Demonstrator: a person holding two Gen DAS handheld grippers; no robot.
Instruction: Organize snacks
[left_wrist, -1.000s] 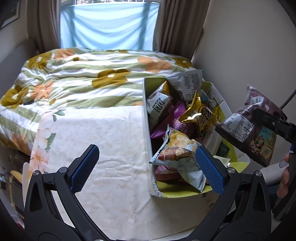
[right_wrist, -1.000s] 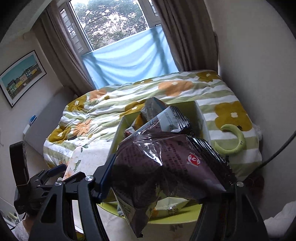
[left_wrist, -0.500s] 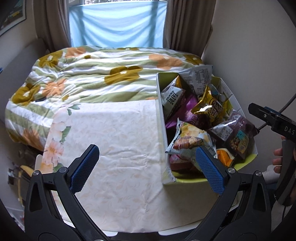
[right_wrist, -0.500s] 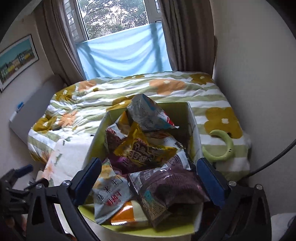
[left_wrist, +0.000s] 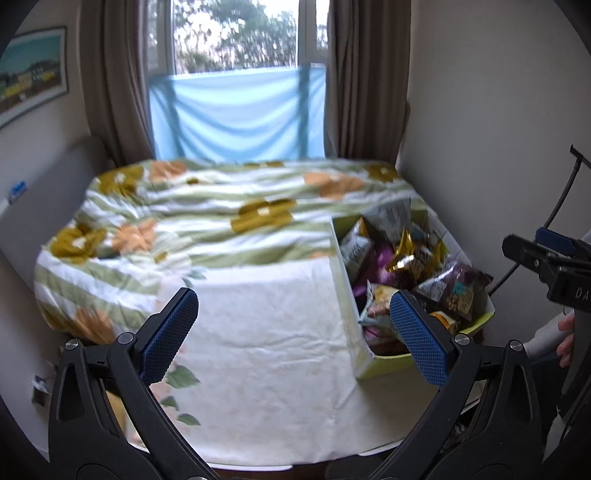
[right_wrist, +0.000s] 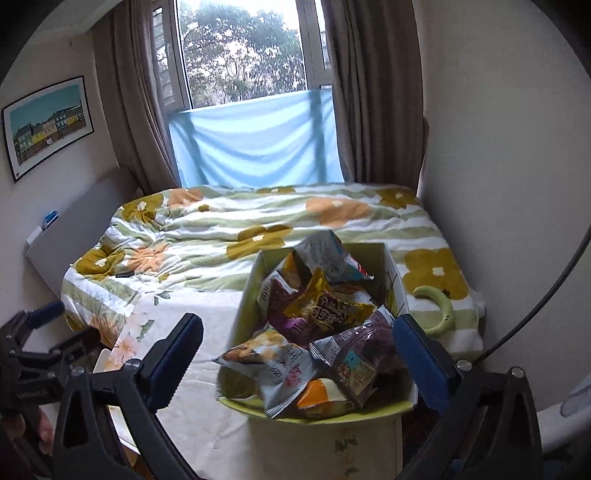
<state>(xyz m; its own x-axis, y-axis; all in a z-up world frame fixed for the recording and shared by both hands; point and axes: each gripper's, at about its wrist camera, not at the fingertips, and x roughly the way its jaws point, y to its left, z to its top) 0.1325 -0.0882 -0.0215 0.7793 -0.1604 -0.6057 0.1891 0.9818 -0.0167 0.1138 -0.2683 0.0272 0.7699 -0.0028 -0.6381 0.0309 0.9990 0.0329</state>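
We look across a bed (right_wrist: 229, 229) spread with a white and green striped quilt (left_wrist: 207, 218) with big mustard and orange flowers. Beyond it the window (right_wrist: 240, 55) shows leafy trees in soft daylight, a pale blue cloth (right_wrist: 255, 140) hung over its lower half. Brown curtains (right_wrist: 373, 92) hang on both sides. On the plain left wall hangs a framed picture (right_wrist: 48, 125) of colourful houses.

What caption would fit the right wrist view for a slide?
Open right claw above a green box full of snack bags, dark purple bag on top, beside a floral bed.
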